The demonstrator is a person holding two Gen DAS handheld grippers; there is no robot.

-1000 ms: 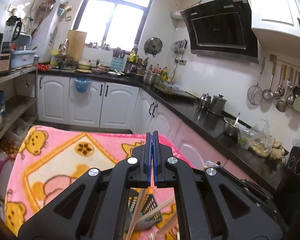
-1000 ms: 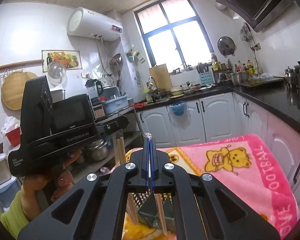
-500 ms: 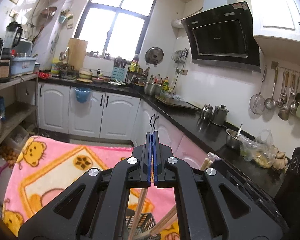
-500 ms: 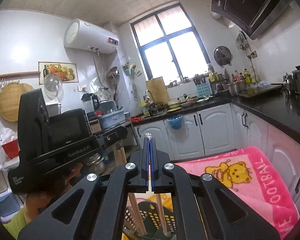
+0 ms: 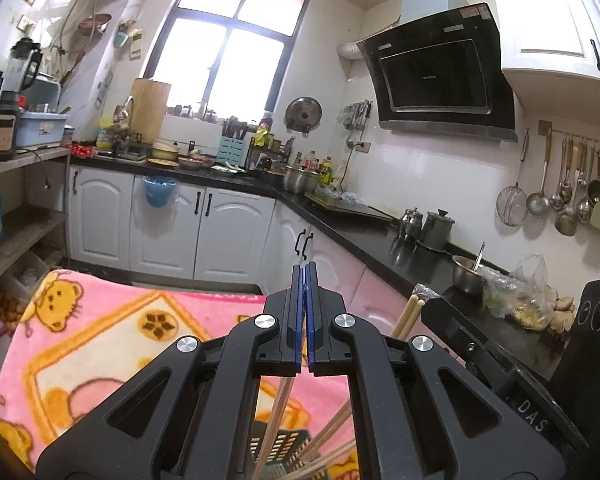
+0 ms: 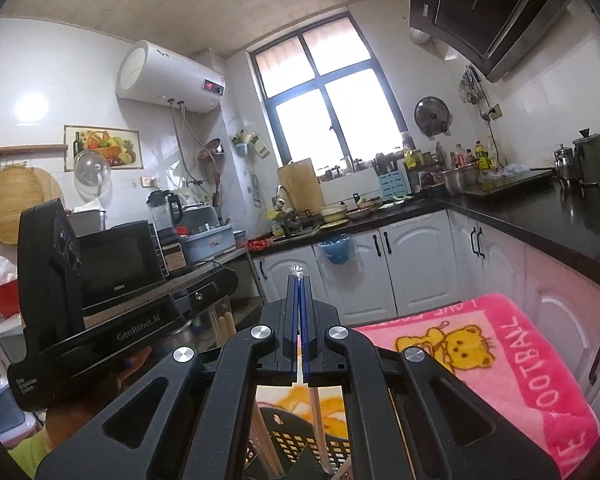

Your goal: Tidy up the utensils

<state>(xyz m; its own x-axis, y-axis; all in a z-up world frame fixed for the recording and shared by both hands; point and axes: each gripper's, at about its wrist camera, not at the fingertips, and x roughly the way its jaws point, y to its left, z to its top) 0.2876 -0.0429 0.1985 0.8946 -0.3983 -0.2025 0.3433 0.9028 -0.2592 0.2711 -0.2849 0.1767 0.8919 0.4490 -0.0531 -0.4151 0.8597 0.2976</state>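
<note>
1. Blue pads meet flush on the left gripper (image 5: pixel 305 280); it is fully closed, with nothing seen between the tips.
2. The right gripper (image 6: pixel 299 280) is likewise closed, and whether the glint at its tip is something pinched cannot be told.
3. Wooden chopsticks (image 5: pixel 278 420) stand in a black basket (image 6: pixel 296 444) just below both tools, on the pink blanket (image 5: pixel 100 344).
4. Risk: the closed tools hang close over the leaning sticks, so a careless dip could knock them or tip the light basket on the soft cloth.
</note>
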